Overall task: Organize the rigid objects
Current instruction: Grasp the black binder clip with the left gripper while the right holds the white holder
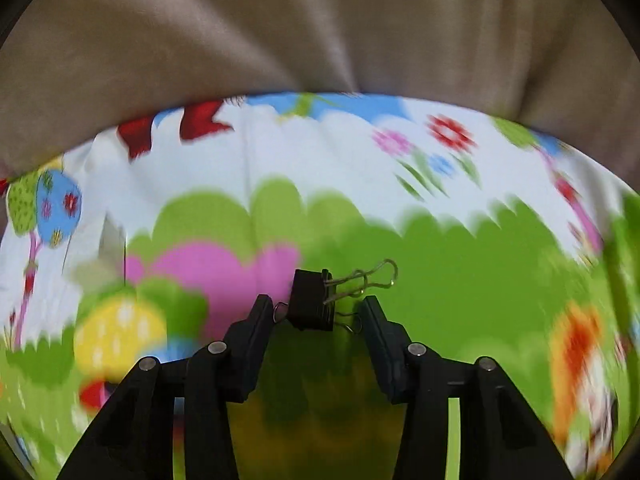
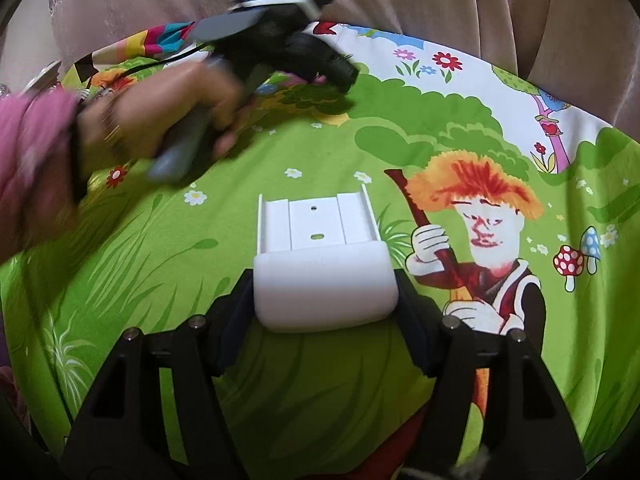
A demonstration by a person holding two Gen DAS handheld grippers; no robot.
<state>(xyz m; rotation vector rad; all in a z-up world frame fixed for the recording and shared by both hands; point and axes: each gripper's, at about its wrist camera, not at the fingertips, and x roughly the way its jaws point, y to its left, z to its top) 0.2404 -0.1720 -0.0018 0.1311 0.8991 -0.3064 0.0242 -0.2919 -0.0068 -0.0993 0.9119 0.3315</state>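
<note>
1. Left wrist view: one black binder clip (image 1: pixel 312 300) is seen between the fingers of the left gripper (image 1: pixel 318 312), with its silver wire handles (image 1: pixel 366 280) splayed out to the right.
2. The clip's body is matte black and wedge-shaped; two wire loops are counted on the right side, and a small wire end shows at its lower left, touching the left finger (image 1: pixel 256 332).
3. The clip is grasped by the left gripper at its wire ends; a small gap is left between the black body and each finger pad.
4. The clip is held above a bright cartoon-printed cloth (image 1: pixel 460 264), which is blurred in this view; a beige curtain (image 1: pixel 280 32) fills the upper part.
5. In the right wrist view, one white plastic holder (image 2: pixel 320 248) is clamped in the right gripper (image 2: pixel 326 292), its rounded front pocket pressed on both sides by the fingers.
6. The holder's flat back plate has raised side rails, and two small holes are counted in it, one round and one slotted.
7. The holder is held over the green part of the cloth, just left of a printed orange-haired figure (image 2: pixel 480 232).
8. At upper left, a hand (image 2: pixel 160 108) with a pink sleeve (image 2: pixel 32 152) is seen gripping the other gripper's handle, blurred.
</note>
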